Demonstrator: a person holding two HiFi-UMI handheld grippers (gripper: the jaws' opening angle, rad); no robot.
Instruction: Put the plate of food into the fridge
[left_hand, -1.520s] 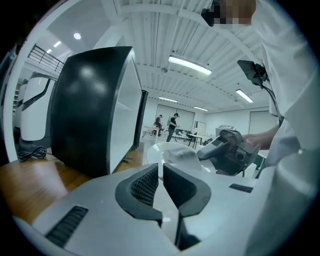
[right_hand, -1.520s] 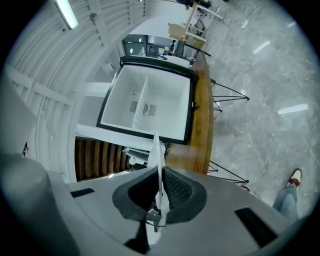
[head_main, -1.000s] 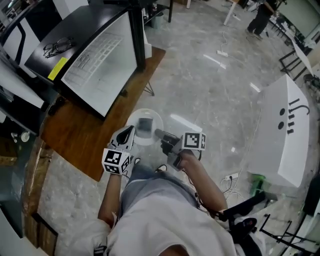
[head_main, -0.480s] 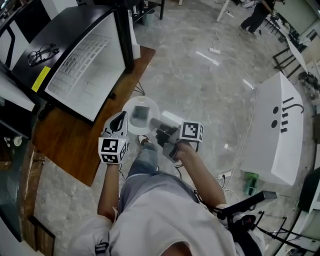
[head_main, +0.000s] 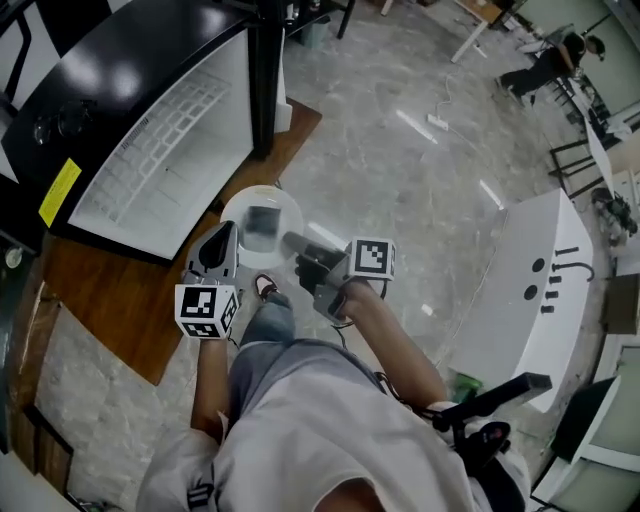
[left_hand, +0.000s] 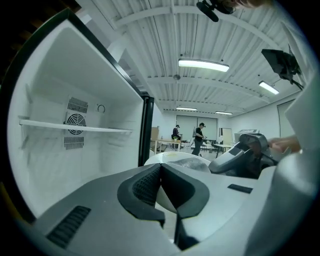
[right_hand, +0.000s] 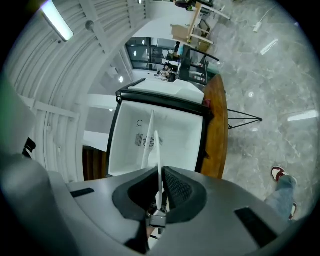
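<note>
One round, white, thin-rimmed plate (head_main: 236, 208) carries a grey squarish food portion (head_main: 262, 221).

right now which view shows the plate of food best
The head view: it looks down on the whole round white plate and the grey food on it. The left gripper view shows part of the rim past the shut left gripper; the right gripper view shows it edge-on, a thin white line in the right gripper.

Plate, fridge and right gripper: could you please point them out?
plate (head_main: 240, 208), head view, bare left rim.
fridge (head_main: 165, 140), head view, white inner wall.
right gripper (head_main: 292, 243), head view, between its jaw tips.
</note>
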